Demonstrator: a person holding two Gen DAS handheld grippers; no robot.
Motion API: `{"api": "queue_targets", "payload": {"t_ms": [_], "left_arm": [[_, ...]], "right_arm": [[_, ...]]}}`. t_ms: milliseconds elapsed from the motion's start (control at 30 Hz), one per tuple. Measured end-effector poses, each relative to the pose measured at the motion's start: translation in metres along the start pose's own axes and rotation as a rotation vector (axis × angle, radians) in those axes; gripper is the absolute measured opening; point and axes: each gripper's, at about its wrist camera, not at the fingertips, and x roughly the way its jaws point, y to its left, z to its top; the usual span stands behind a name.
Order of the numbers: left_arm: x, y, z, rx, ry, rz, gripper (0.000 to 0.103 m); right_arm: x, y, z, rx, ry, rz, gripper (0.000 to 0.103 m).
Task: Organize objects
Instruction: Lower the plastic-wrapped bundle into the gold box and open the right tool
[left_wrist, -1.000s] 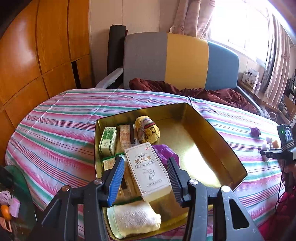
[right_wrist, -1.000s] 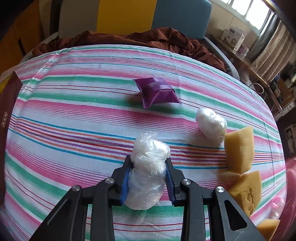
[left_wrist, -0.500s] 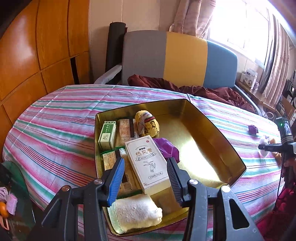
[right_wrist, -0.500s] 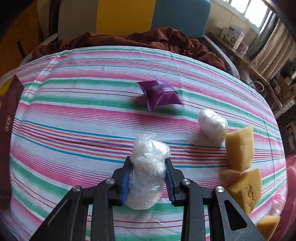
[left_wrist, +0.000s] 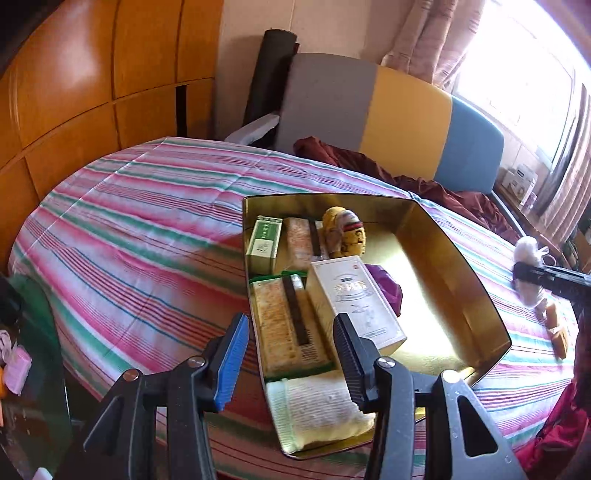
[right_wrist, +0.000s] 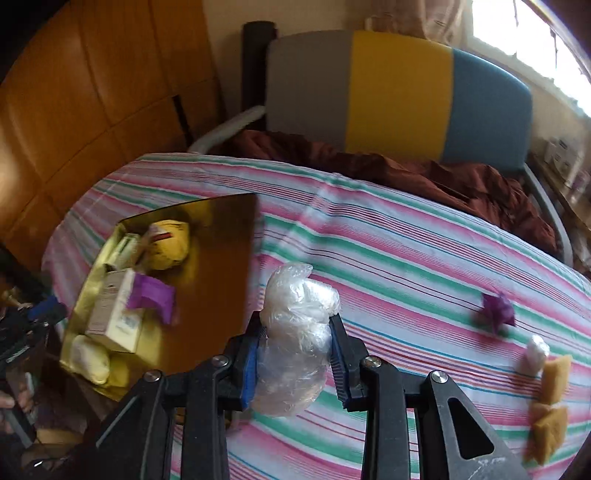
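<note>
While your right gripper (right_wrist: 295, 354) is pinching the clear plastic-wrapped bundle (right_wrist: 295, 332) w/ both pads pressed into its sides, you're mid-carry: the bundle hangs clear of the striped tablecloth (right_wrist: 406, 258), just right of the gold tin's (right_wrist: 236, 266) near wall, not yet over it. Your left gripper (left_wrist: 288, 354) hovers above the tin's (left_wrist: 461, 280) front end w/ jaws spread and nothing between them; below it lie the white carton (left_wrist: 354, 299) and folded towel (left_wrist: 317, 402).

Step in hand, as I read it: transfer of the bundle into the tin. The left half is packed w/ cartons, towel, yellow plush (right_wrist: 168, 243) and a purple pouch (right_wrist: 151, 299); the right half of the floor shows bare gold, so aim there. Next move calls for clearing the tall wall before lowering, then letting go only once the bundle is low inside. It's soft, crinkly, prob. light, so it may cling to a pad.

Left on the cloth: another purple pouch (right_wrist: 496, 308), a small white bundle (right_wrist: 535, 350), yellow sponges (right_wrist: 550, 398).
</note>
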Motion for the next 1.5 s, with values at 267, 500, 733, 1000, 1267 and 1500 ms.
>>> {"api": "queue_targets", "payload": {"t_ms": [267, 500, 733, 1000, 1267, 1500], "left_arm": [[0.004, 0.006, -0.003, -0.017, 0.013, -0.014, 0.048], [0.006, 0.014, -0.005, -0.035, 0.014, -0.009, 0.048], [0.006, 0.012, -0.005, -0.026, 0.019, -0.003, 0.048], [-0.003, 0.006, -0.002, -0.015, -0.006, 0.003, 0.048], [-0.014, -0.012, -0.001, 0.048, -0.03, -0.021, 0.048], [-0.017, -0.037, -0.001, 0.102, -0.028, -0.061, 0.048]], "right_arm": [[0.073, 0.097, -0.008, -0.097, 0.143, 0.114, 0.037], [0.104, 0.134, -0.023, -0.141, 0.221, 0.159, 0.038], [0.092, 0.112, -0.025, -0.043, 0.17, 0.192, 0.07], [0.066, 0.108, -0.02, -0.048, 0.102, 0.168, 0.074], [0.027, 0.083, -0.027, -0.047, 0.026, 0.099, 0.082], [-0.002, 0.026, -0.032, 0.04, -0.009, 0.001, 0.088]]}}
